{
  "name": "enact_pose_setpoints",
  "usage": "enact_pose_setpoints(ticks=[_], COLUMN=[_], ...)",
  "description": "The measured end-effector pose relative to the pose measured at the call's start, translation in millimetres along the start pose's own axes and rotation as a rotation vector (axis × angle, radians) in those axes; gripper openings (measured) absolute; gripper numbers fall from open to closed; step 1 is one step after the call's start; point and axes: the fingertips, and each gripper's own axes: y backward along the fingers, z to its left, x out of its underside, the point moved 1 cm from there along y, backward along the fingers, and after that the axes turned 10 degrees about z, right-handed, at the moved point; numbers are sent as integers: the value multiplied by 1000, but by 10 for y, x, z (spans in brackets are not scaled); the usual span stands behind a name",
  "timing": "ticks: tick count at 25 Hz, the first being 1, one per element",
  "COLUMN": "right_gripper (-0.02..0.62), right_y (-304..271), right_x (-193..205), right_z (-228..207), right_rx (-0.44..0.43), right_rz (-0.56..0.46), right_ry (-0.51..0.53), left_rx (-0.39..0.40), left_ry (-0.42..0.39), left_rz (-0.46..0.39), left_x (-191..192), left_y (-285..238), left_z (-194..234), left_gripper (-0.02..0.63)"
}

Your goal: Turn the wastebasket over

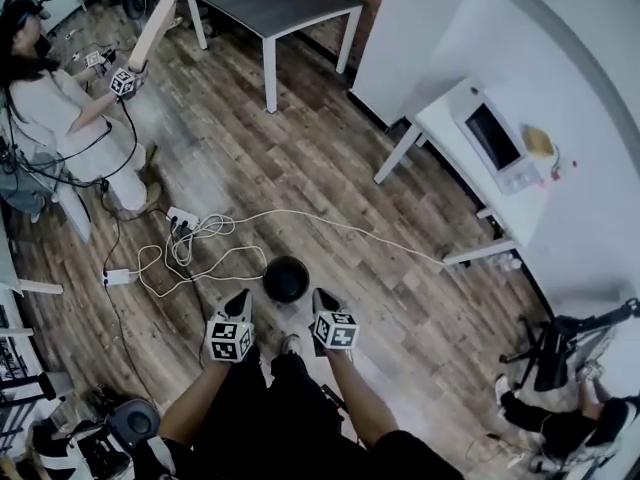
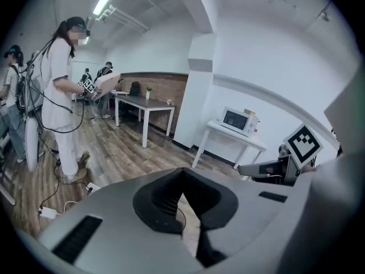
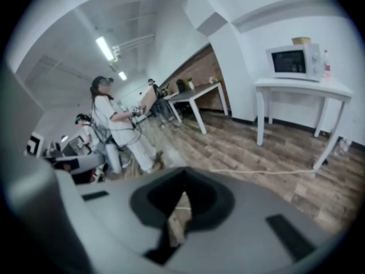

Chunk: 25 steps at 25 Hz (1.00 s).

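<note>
**Both tongs closed and empty, wastebasket on the floor between them**

In the head view the black round wastebasket [image 1: 286, 279] stands on the wood plank floor [image 1: 330, 168], just ahead of the person's shoe [image 1: 290, 344]. It is seen from straight above as a dark disc, so I cannot tell whether its mouth faces up or down.

The left gripper [image 1: 242, 298] and the right gripper [image 1: 321, 297] show on either side of the wastebasket's near edge. Their marker cubes sit closer to the person, whose two forearms reach forward from the bottom of the picture.

The left gripper view shows the left gripper [image 2: 182, 177] with its dark pads brought together at the tips and nothing caught between them; only floor shows through the slit below. The right gripper [image 3: 183, 180] reads the same way in its own view: pads meeting, nothing held, floor behind. The wastebasket appears in neither gripper view.

A white cable [image 1: 330, 223] trails across the floor from a power strip [image 1: 183, 220] towards the right wall, passing just beyond the wastebasket. A dark table with white legs [image 1: 270, 3] stands farther off. At the right, a white table [image 1: 440, 118] carries a microwave [image 1: 495, 133]. Another person [image 1: 50, 98] stands at the far left, holding up a long pale block [image 1: 152, 30] with a gripper of their own.
</note>
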Motion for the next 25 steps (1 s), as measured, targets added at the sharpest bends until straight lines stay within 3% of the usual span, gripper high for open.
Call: enact_pose_setpoints(ticks=[4,10,17,25], right_gripper=[32,32,32,32], right_y=[500,1137,1664,1871], right_x=[-259,-526,-517,-355], right_z=[356,902,1418,1567], right_rx=[-17,-43,-25,-6], right_rz=[-121,-251,-353,-368], right_ry=[35,87,108,101], left_rx=[77,108,136,140], left_ry=[-11,-86,-159,-171], left_rz=[-71,-250,-365,-374], left_x=[-285,-819,-988,-930], left_y=[472,1131,1643,1779], left_z=[-155,-291,-417,-473], left_gripper=[32,32,32,32])
